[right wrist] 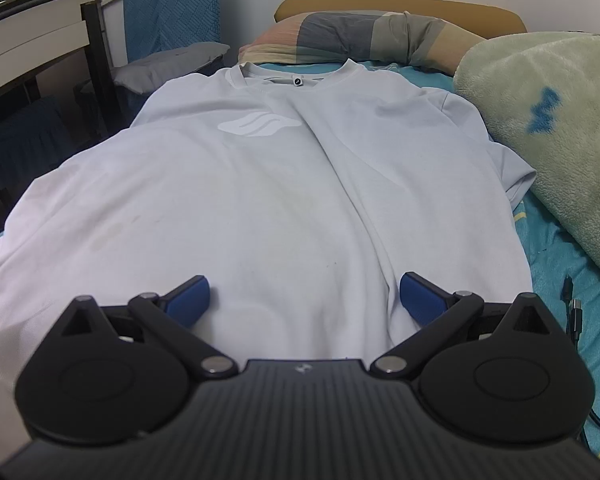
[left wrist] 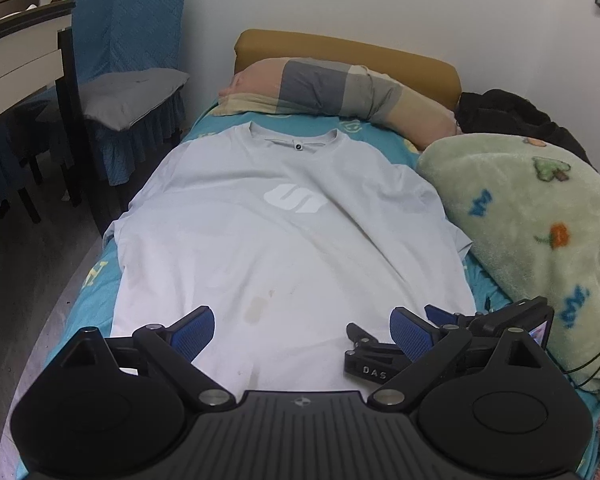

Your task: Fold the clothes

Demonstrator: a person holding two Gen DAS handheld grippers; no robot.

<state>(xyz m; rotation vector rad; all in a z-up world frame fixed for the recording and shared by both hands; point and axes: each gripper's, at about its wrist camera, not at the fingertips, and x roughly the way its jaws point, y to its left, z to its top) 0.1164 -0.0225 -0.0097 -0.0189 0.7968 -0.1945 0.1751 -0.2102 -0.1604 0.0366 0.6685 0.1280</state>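
— The bed (left wrist: 96, 288)?
— A pale T-shirt (left wrist: 284, 248) lies flat mid-frame, collar toward the pillow (left wrist: 332, 88).
— The fingers?
— Left gripper (left wrist: 302, 330) and right gripper (right wrist: 305, 299) both spread wide at bottom, holding nothing.

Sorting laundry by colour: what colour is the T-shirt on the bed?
Pale grey-white T-shirt with a white chest logo; clearest in the left wrist view.

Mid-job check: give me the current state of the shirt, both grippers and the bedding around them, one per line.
T-shirt: spread flat, front up, unfolded, collar toward pillow.
Left gripper: open, empty, over the hem.
Right gripper: open, empty, over the hem.
Pillow: lying at the headboard.
Green blanket: bunched beside the shirt's sleeve.
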